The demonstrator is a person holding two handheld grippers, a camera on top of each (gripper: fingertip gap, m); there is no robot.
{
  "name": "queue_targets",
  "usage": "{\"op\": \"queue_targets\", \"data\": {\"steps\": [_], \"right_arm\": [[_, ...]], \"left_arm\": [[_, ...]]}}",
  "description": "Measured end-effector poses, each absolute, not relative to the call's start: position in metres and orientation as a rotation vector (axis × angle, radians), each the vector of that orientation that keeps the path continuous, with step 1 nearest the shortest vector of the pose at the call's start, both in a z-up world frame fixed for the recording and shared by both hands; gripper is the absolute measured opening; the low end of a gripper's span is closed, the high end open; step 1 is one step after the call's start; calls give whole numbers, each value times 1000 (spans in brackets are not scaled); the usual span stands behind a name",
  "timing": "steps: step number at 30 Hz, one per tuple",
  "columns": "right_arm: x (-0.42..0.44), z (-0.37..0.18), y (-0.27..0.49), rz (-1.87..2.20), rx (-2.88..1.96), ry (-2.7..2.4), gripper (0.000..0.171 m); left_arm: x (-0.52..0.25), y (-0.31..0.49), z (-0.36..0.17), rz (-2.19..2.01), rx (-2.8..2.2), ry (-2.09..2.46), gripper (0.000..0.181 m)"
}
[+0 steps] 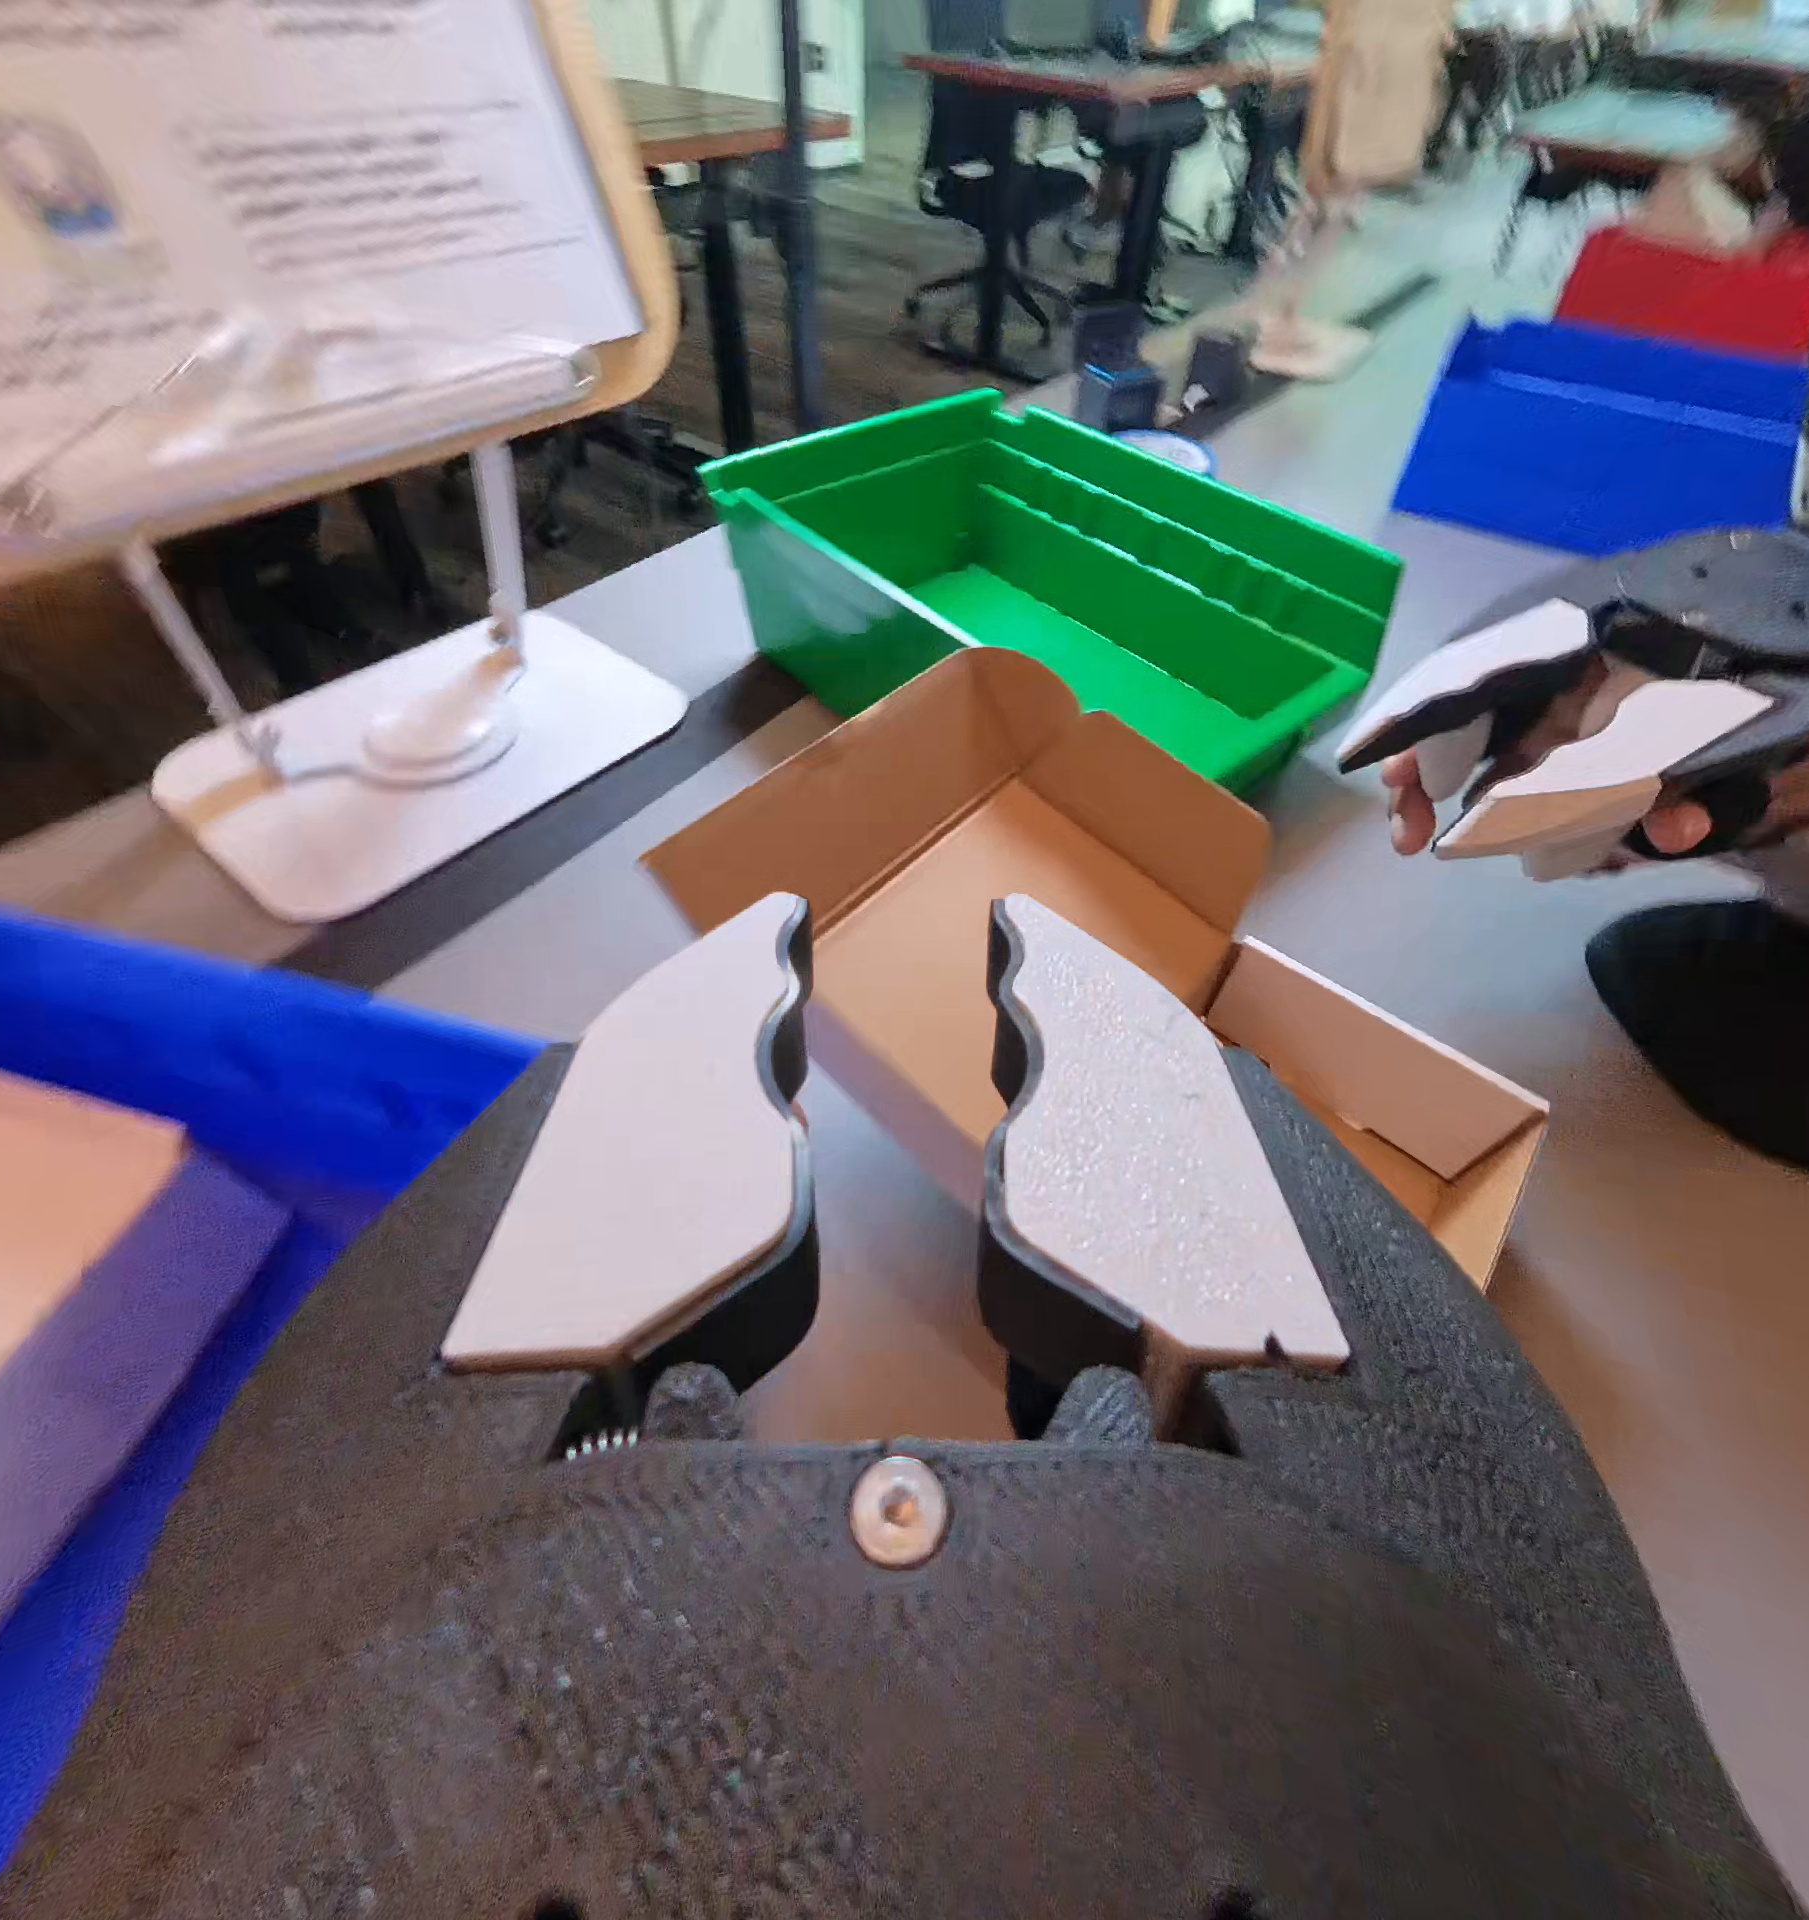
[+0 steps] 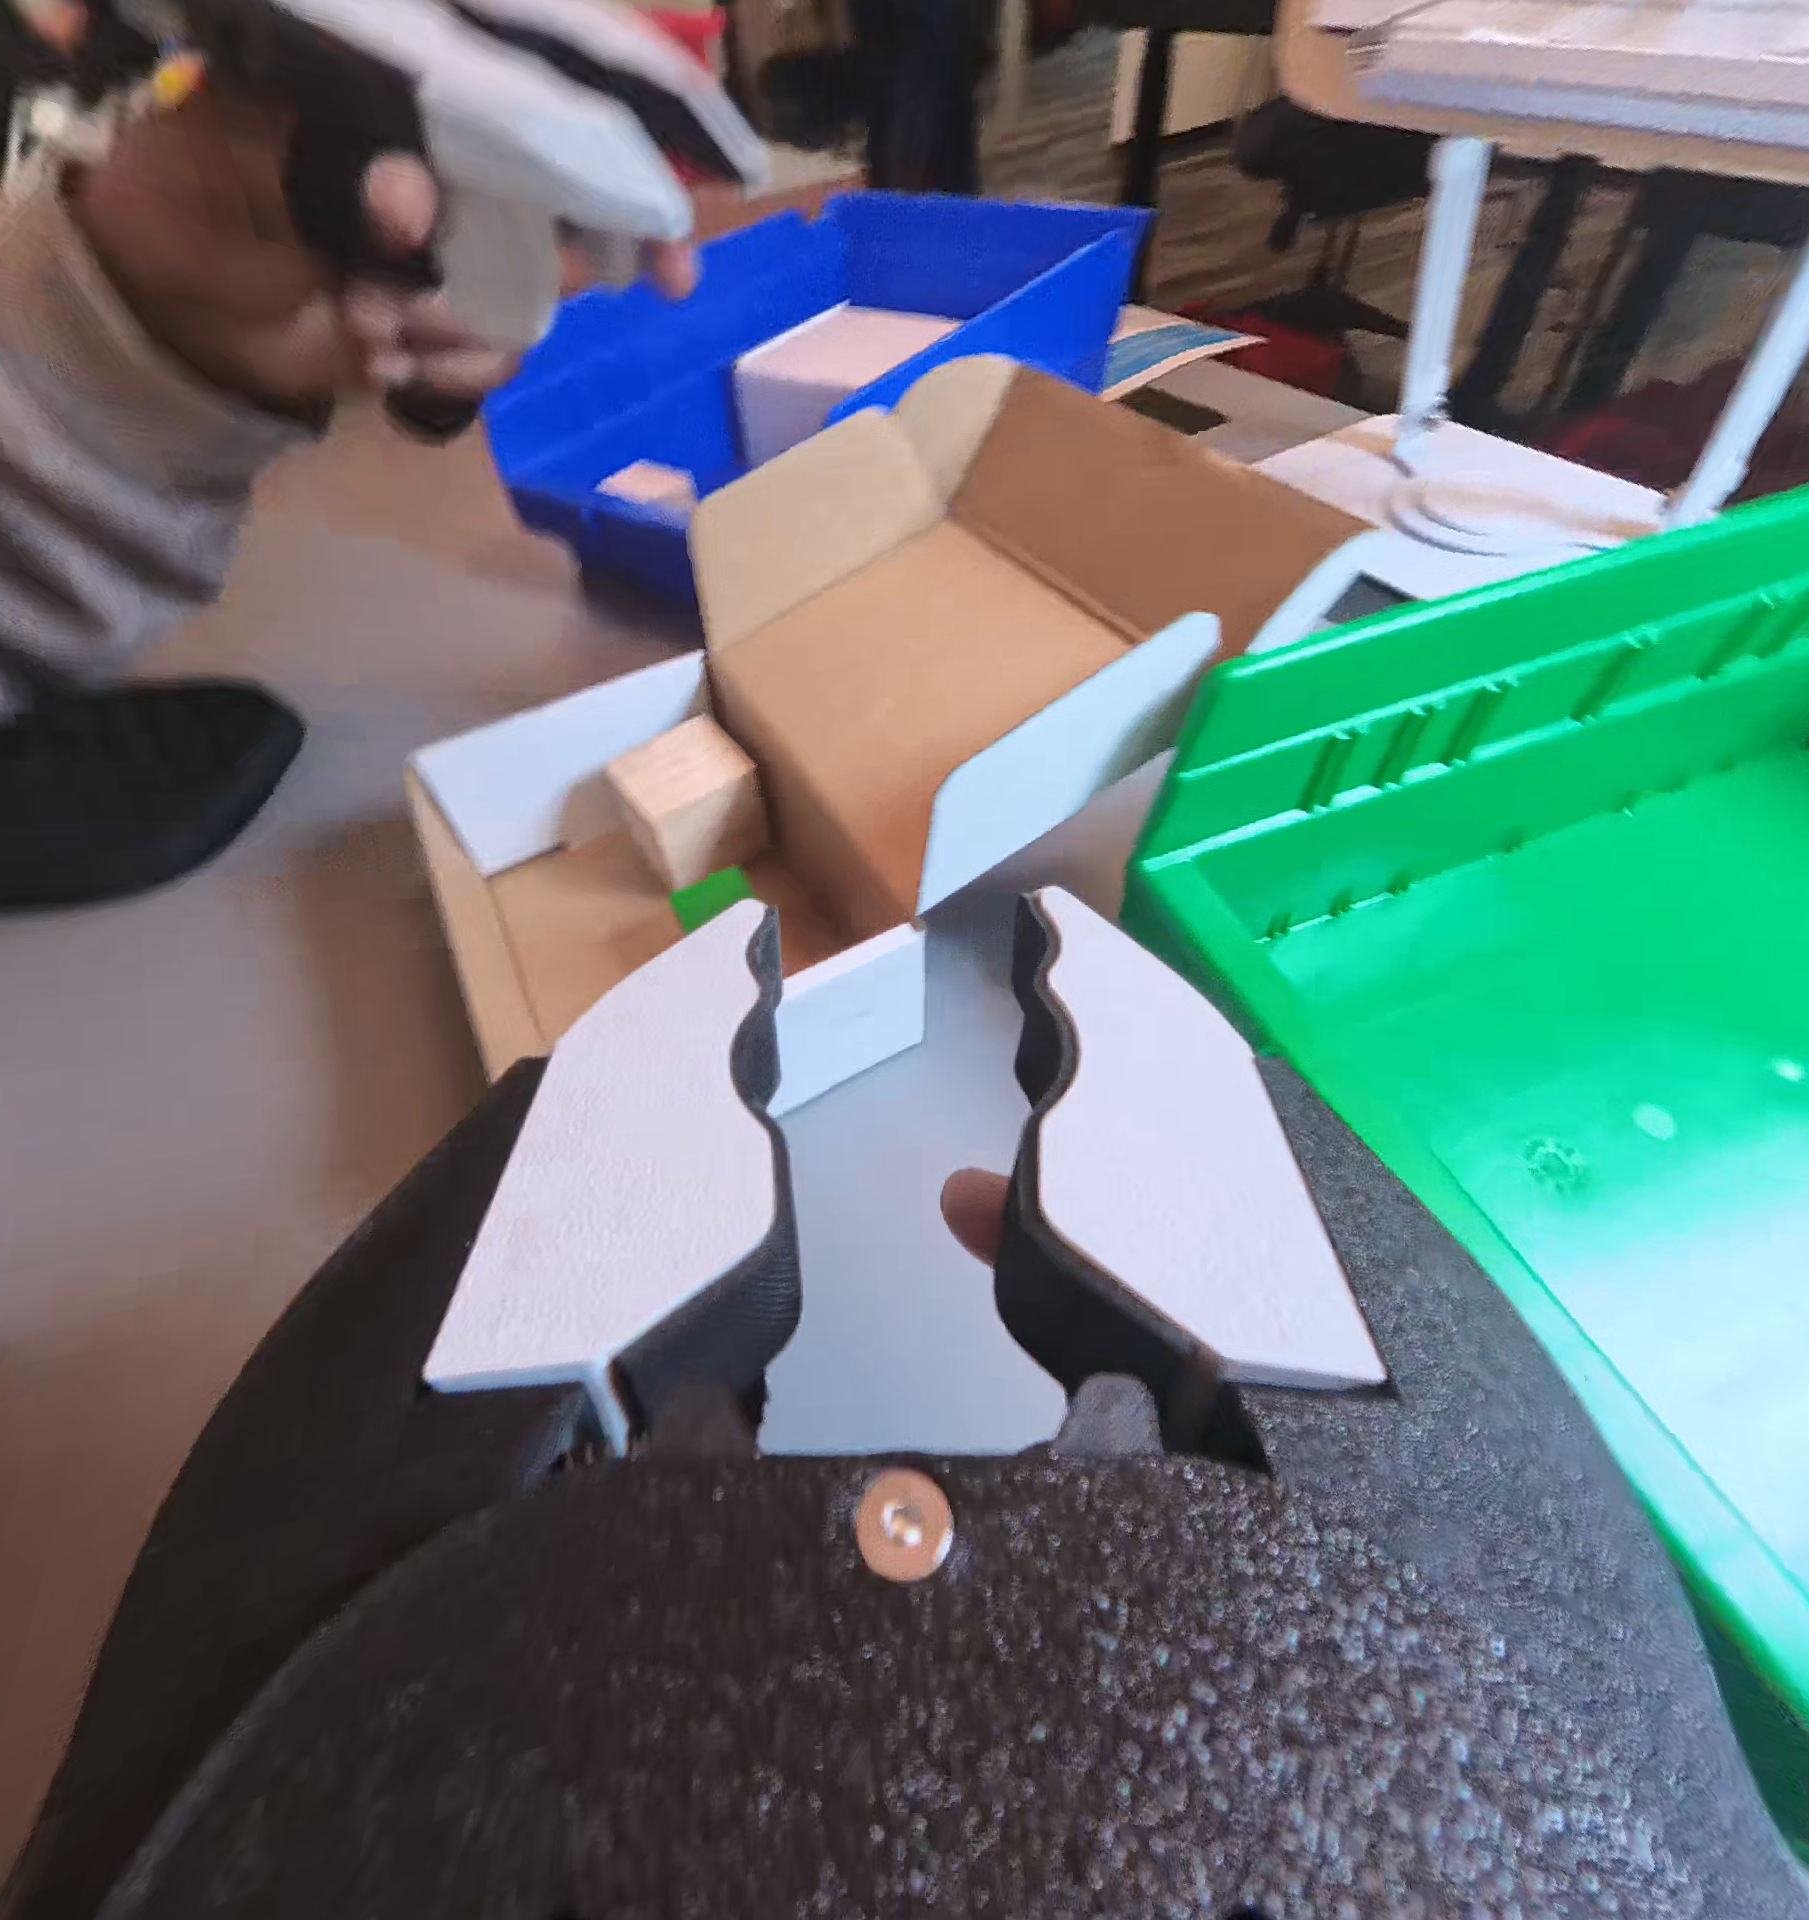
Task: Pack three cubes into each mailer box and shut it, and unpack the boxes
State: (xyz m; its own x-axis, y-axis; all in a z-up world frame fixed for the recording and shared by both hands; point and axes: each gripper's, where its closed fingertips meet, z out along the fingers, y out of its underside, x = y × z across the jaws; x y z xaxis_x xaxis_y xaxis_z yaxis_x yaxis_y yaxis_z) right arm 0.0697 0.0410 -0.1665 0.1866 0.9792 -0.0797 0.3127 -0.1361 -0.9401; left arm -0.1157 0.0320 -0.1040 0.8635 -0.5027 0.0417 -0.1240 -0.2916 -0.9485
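The left claw point(image 1: 898, 1023), black with pale flat finger plates, hangs spread and empty above the near end of the open mailer box of brown cardboard with a white outside point(image 1: 993, 831). That box sits on the grey desk point(image 1: 1658, 1403) with its lid flap standing up at the far end and side flaps splayed.

In the right wrist view, a light wooden cube point(image 2: 684, 798) lies inside the box point(image 2: 879, 665) near its left wall, with a small green patch point(image 2: 711, 896) just beside it on the box floor; what that patch is cannot be told.

The right claw point(image 2: 898, 997) hovers at the box's near corner, its fingers parted, a white flap point(image 2: 1061, 764) of the box rising in the gap between them. Whether either finger touches the flap is unclear.

An empty green plastic bin with ribbed inner walls point(image 1: 1066, 582) stands just beyond the box in the left wrist view. A blue plastic bin point(image 2: 827, 312) on the box's other side holds a white closed box point(image 2: 817, 369) and another small wooden block point(image 2: 648, 483). A white stand carrying a printed sheet point(image 1: 412, 748) rests on the desk near the green bin.
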Motion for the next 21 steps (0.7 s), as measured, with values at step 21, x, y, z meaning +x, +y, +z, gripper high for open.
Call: {"op": "queue_targets", "data": {"steps": [21], "right_arm": [[24,-168,42,745,-1466,-1264,10]], "left_arm": [[-82,-5,-174,-408,-1867,682,22]]}}
